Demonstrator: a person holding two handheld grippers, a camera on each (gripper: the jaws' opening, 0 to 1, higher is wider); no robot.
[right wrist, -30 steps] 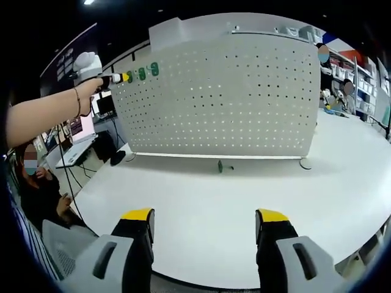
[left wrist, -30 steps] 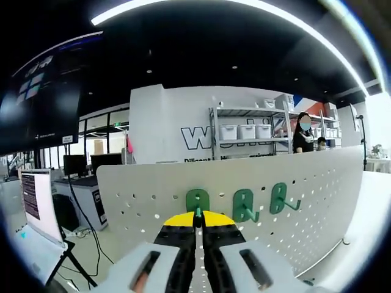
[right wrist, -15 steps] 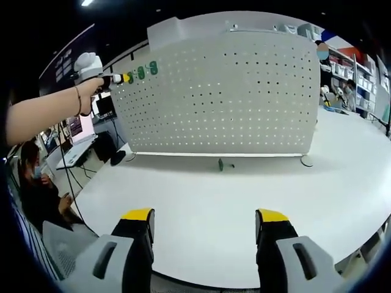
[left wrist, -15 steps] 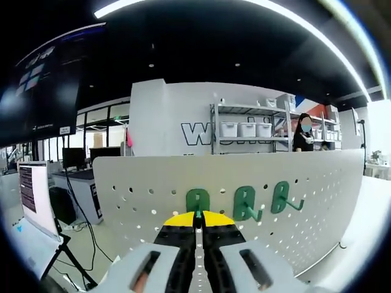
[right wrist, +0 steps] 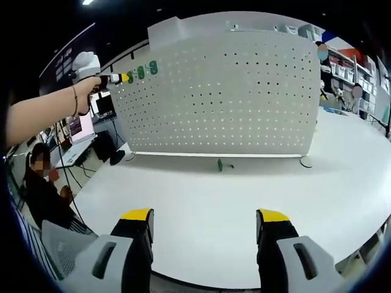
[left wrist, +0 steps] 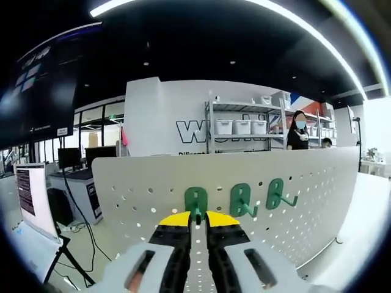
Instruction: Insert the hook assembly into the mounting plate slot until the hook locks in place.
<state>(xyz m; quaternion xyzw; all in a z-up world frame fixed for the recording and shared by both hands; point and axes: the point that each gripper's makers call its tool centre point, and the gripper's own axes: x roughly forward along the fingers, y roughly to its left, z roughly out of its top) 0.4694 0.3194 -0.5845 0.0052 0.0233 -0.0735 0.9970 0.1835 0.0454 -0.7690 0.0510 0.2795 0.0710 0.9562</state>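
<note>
A white pegboard mounting plate (left wrist: 153, 183) stands upright on the white table (right wrist: 201, 195). Three green hooks hang in a row near its top edge: the left hook (left wrist: 195, 200), the middle hook (left wrist: 242, 200) and the right hook (left wrist: 278, 194). My left gripper (left wrist: 197, 217) sits at the left hook, jaws slightly parted, with the hook's prong in the gap. In the right gripper view the left gripper (right wrist: 117, 78), held by a gloved hand (right wrist: 85, 64), is at the pegboard's (right wrist: 232, 97) top left corner. A loose green hook (right wrist: 221, 165) lies at the board's foot. My right gripper (right wrist: 204, 221) is open and low over the table.
Storage shelves (left wrist: 244, 128) and a standing person (left wrist: 298, 131) are behind the board. A monitor (left wrist: 30, 195) stands to the left. A seated person (right wrist: 46, 183) is beside the table's left edge. The board's round foot (right wrist: 305, 162) rests at the right.
My left gripper's jaws, shut on the left hook's prong before, have parted a little. The left view has shifted slightly. The right gripper has held still.
</note>
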